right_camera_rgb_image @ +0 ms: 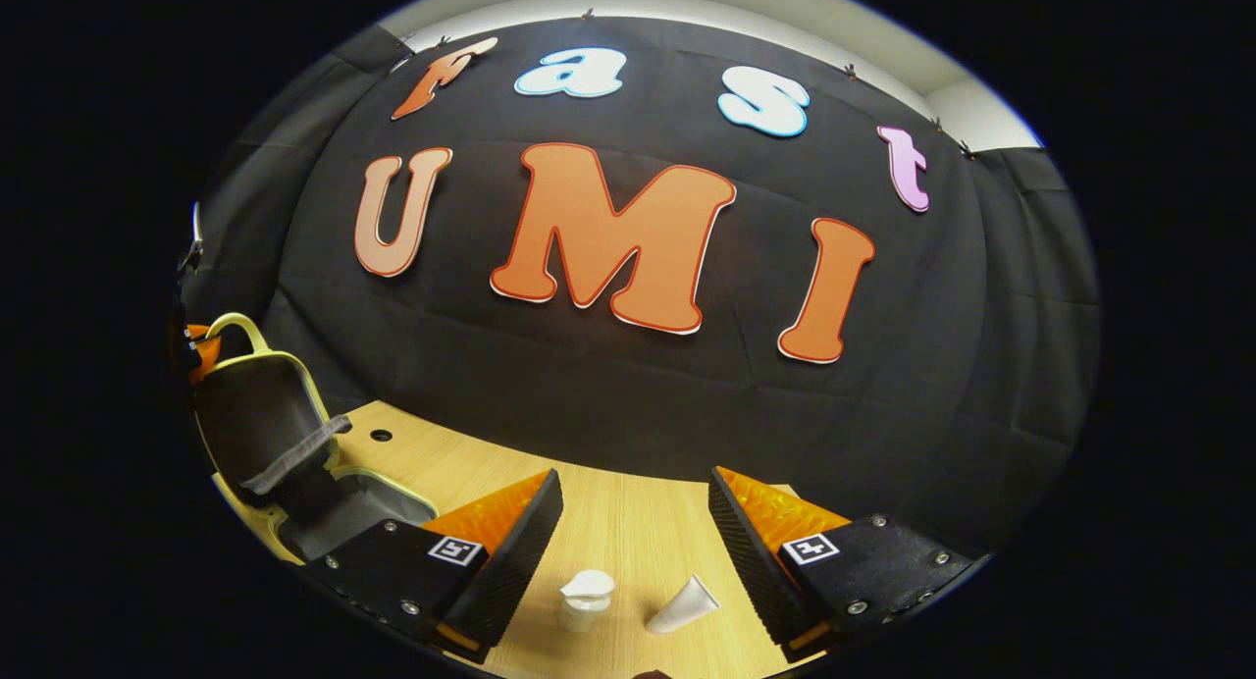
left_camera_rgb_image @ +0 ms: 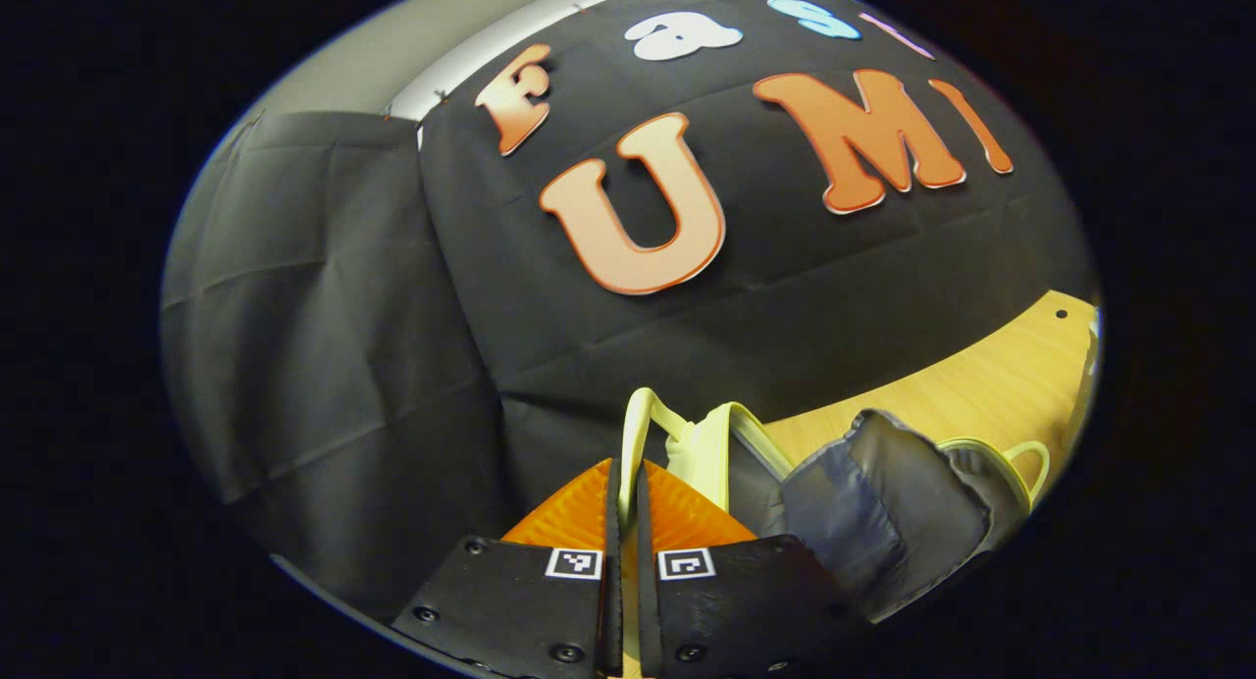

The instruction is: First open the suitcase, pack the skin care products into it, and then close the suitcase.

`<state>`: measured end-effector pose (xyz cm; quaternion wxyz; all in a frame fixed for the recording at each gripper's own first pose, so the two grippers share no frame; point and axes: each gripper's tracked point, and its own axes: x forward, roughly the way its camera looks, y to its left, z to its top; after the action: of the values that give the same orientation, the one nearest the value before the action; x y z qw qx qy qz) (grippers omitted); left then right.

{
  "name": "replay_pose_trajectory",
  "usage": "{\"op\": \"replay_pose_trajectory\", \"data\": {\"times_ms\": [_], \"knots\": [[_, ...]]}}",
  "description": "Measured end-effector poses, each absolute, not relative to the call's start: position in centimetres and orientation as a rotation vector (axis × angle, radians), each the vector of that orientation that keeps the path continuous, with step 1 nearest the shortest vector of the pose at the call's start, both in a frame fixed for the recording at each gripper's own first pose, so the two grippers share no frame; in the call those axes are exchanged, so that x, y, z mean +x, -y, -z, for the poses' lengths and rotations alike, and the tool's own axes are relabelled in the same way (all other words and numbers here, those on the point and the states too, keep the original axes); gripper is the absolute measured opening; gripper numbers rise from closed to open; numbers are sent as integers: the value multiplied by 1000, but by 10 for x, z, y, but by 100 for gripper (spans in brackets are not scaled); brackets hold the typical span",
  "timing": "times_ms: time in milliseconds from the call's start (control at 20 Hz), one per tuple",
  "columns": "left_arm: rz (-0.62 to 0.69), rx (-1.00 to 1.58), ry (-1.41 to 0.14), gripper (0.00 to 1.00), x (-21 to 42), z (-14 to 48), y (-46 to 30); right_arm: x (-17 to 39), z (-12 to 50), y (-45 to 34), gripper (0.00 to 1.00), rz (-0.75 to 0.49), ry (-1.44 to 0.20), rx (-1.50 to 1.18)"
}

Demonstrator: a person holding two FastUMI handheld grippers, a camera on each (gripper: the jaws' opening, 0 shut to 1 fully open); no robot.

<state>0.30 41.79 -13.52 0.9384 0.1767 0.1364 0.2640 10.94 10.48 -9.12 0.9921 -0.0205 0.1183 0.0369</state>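
Note:
The pale yellow suitcase (right_camera_rgb_image: 260, 419) stands open at the left of the right gripper view, its lid upright and the dark lining showing. My left gripper (left_camera_rgb_image: 628, 507) is shut on the lid's yellow handle (left_camera_rgb_image: 643, 414), with the grey lining (left_camera_rgb_image: 883, 502) just to its right. My right gripper (right_camera_rgb_image: 633, 542) hangs open above the wooden table. Below its fingers a small white jar (right_camera_rgb_image: 586, 596) stands upright and a white tube (right_camera_rgb_image: 682, 605) lies on its side. Neither one touches the fingers.
The wooden table (right_camera_rgb_image: 628, 517) runs back to the black cloth wall (right_camera_rgb_image: 628, 404). The suitcase's grey-lined base (right_camera_rgb_image: 358, 512) lies left of my right gripper. A small hole (right_camera_rgb_image: 381, 434) is in the tabletop near the suitcase.

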Motion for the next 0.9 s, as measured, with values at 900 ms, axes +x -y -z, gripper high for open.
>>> {"op": "replay_pose_trajectory", "data": {"times_ms": [900], "knots": [[-649,66,-635,14,-27,351,-560,110,94,-114,95,1,-311,21]]}}
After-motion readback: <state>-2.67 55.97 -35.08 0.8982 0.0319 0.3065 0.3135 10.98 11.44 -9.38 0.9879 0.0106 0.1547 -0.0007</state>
